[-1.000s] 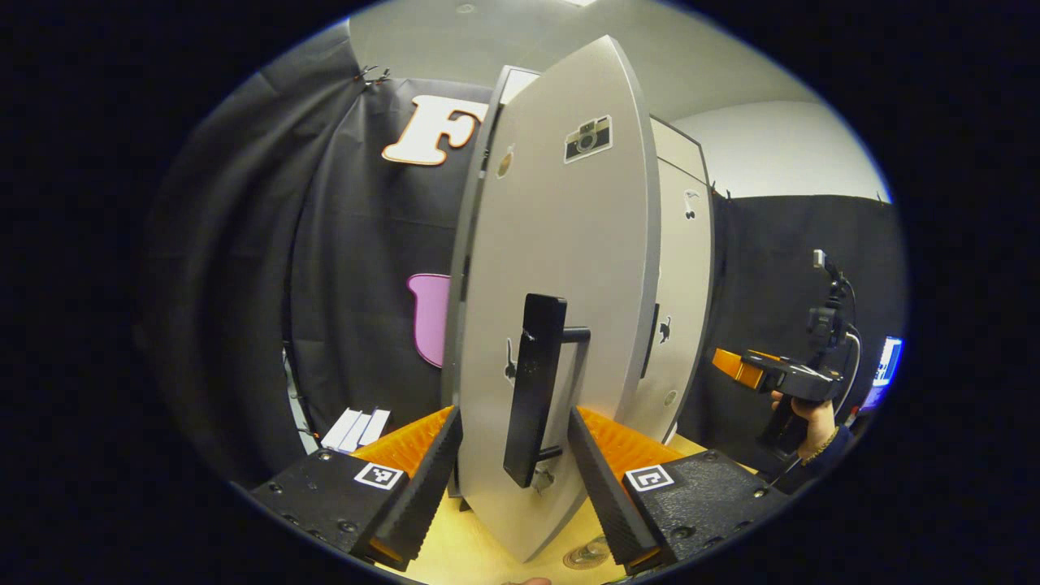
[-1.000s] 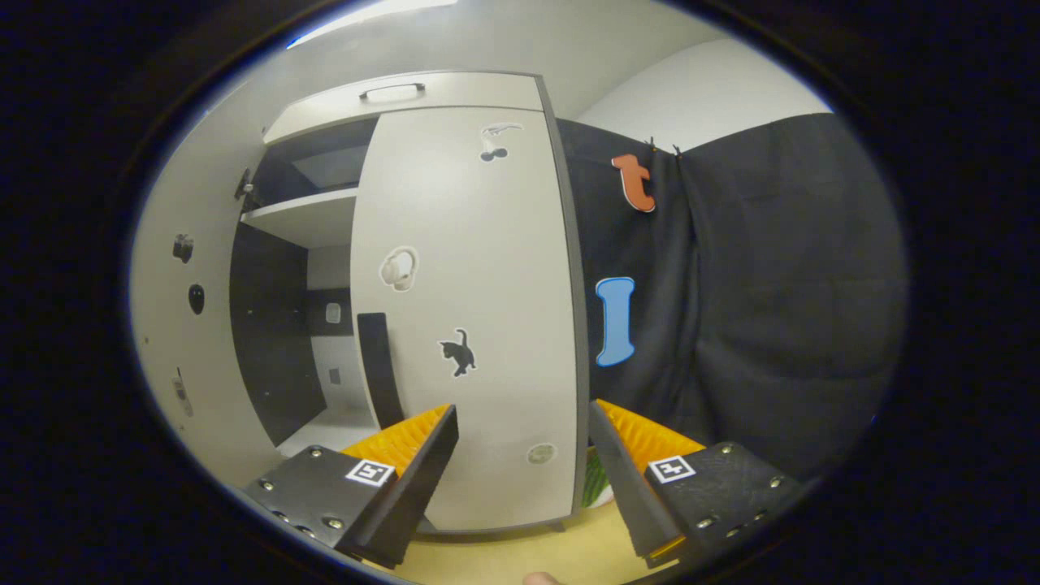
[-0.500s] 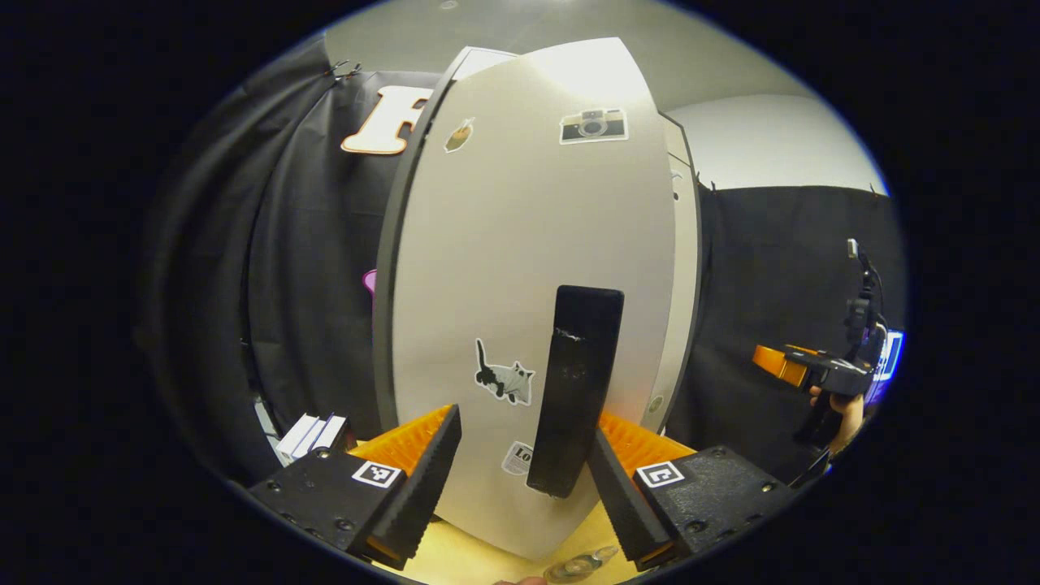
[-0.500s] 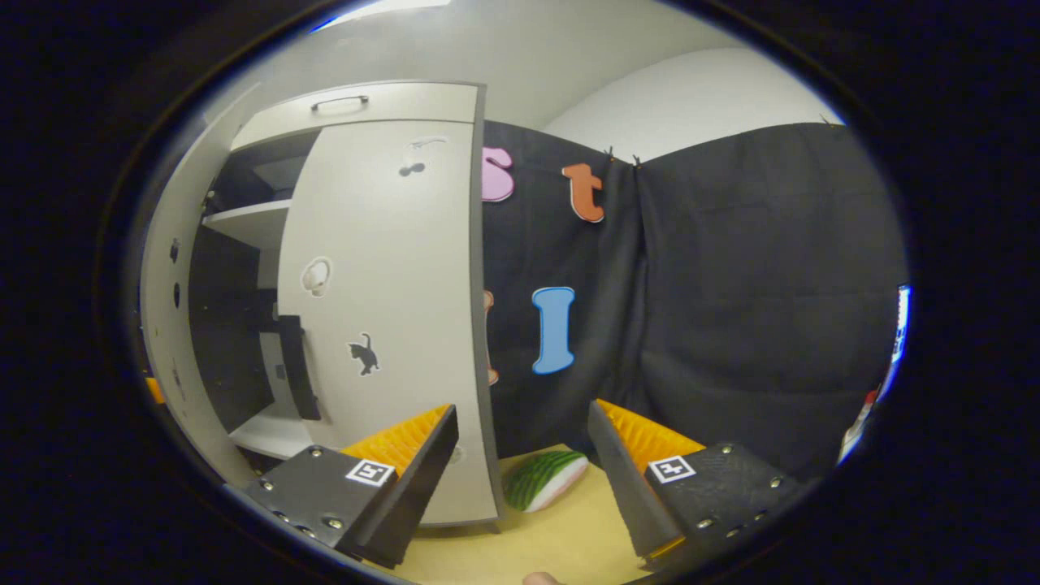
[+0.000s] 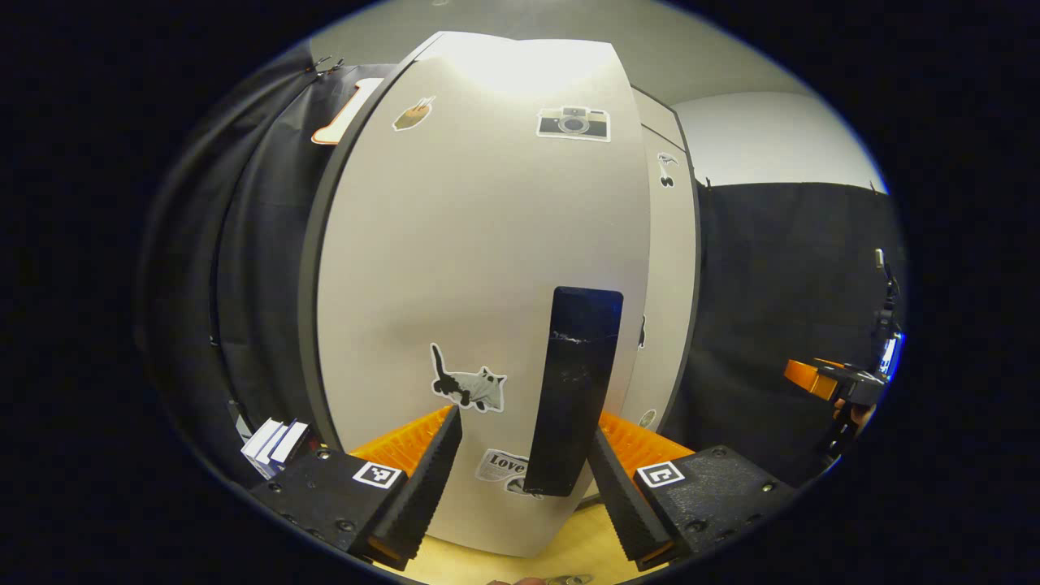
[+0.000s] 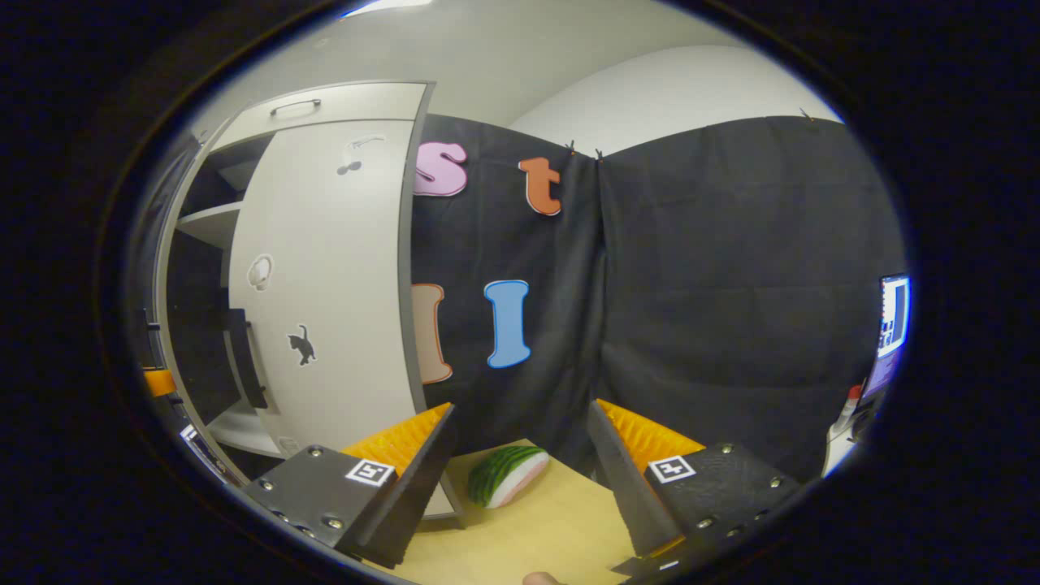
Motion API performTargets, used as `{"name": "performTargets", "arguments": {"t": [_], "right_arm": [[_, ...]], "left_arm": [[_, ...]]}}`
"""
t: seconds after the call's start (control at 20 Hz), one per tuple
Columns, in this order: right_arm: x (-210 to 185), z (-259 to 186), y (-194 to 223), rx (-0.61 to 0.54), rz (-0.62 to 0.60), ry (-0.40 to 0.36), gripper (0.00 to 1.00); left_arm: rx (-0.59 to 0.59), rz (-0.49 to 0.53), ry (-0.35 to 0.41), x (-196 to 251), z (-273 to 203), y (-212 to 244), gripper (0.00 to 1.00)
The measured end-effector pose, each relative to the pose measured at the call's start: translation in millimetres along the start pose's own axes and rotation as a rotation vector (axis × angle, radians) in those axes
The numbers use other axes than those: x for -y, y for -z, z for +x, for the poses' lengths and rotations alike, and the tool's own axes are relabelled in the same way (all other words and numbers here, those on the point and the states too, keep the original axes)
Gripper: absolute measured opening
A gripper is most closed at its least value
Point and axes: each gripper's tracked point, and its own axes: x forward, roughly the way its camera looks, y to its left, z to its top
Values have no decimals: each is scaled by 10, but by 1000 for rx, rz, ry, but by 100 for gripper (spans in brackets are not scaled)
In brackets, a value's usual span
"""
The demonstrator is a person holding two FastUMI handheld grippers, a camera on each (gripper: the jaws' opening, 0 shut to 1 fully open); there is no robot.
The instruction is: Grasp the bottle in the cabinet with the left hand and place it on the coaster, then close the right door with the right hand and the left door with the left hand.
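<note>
Fingers of your left gripper (image 5: 524, 463) stood apart around the left door's (image 5: 479, 268) handle (image 5: 574, 390); your right gripper (image 6: 520, 467) gaped empty.

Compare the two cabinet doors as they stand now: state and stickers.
The right door sits shut against the cabinet, while the left door is not yet fully closed, its handle between the left gripper fingers. The left door carries a camera sticker; the right door a black cat sticker. Both are pale grey with dark handles.

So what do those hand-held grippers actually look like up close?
Each hand-held gripper has two wedge-shaped fingers with ribbed inner faces, mounted on black textured blocks with screws and square black-and-white markers. The right one, seen farther off, carries a camera post and cable.
</note>
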Motion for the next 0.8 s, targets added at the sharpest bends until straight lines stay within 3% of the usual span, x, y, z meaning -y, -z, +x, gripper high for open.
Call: {"name": "performTargets", "arguments": {"t": [0.3,0.8], "right_arm": [[431,4,11,-3,19,61,98],[627,-9,79,-9,-5,60,98]], "left_arm": [[1,7,-9,53,94,-20,90],[-7,53,-82,64,130,-27,91]]}}
